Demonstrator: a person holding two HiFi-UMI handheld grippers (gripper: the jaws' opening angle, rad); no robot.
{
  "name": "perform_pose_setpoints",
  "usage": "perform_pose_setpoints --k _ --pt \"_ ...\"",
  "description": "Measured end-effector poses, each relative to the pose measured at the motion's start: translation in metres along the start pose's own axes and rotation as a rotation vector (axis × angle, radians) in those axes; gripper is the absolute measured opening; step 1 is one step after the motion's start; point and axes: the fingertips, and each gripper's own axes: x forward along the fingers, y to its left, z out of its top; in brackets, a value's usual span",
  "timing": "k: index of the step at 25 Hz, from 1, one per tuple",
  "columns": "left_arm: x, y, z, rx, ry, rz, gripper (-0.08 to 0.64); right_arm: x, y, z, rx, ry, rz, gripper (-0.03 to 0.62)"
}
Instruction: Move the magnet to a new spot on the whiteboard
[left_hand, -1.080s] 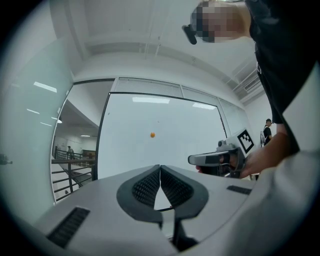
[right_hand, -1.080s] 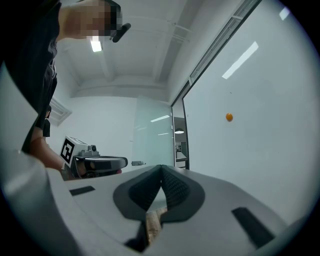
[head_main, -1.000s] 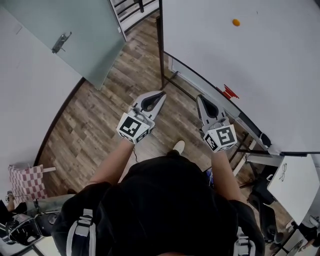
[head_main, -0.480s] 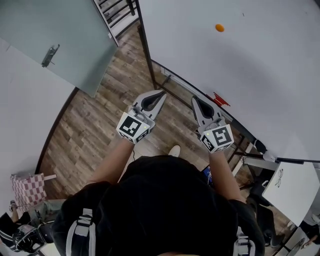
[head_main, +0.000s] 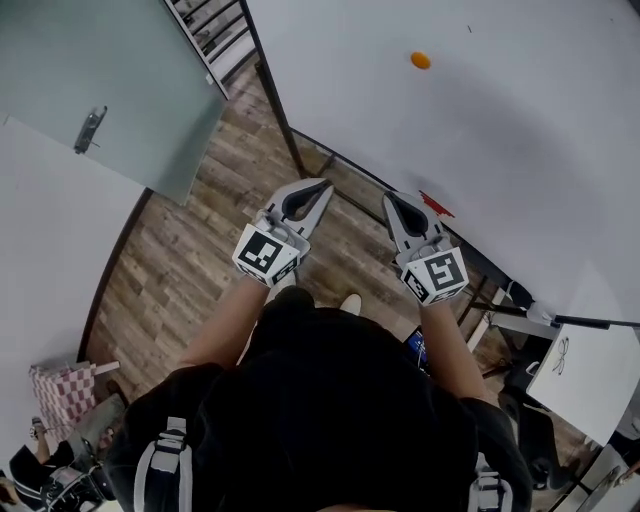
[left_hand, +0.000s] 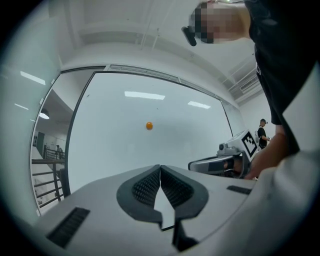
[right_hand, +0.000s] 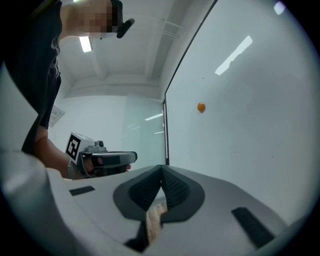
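Standing in front of the whiteboard (head_main: 520, 130), a person (head_main: 330, 410) is holding a gripper in each hand. The left gripper (head_main: 325, 184) is pointing ahead over the wood floor (head_main: 190, 260). Its jaws are pressing tight together, tip to tip, and they are holding nothing. The right gripper (head_main: 388, 197) is pointing the same way, near the board's bottom edge. Its jaws are pressing tight together too, with nothing between them. The two grippers are sitting side by side, near each other but not touching.

The magnet (head_main: 421, 60) is small, round and orange. It is sticking to the white face of the board, well in from the left edge and well up from the bottom edge. It is sitting well apart from both grippers, and nothing is touching it. In the left gripper view it is showing above the closed tips. In the right gripper view it is showing up and to the right of the tips.

A small red thing (head_main: 435, 205) is lying at the board's bottom edge, just beside the right gripper. A glass door (head_main: 110, 70) is standing to the left of the board, and a metal handle (head_main: 88, 130) is sticking out of it.
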Motion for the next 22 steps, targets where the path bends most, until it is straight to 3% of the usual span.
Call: perform_pose_setpoints --k 5,14,22 --pt "0.020 0.019 -0.004 -0.013 -0.007 -0.056 0.006 0.015 -0.014 -0.004 0.001 0.013 -0.054 -0.002" --pt "0.054 0.072 -0.012 -0.020 -0.008 -0.240 0.006 0.072 -0.027 -0.008 -0.014 0.054 -0.191 -0.002" --pt "0.080 0.095 -0.010 -0.028 -0.027 -0.403 0.006 0.091 -0.041 -0.003 -0.024 0.061 -0.367 -0.002"
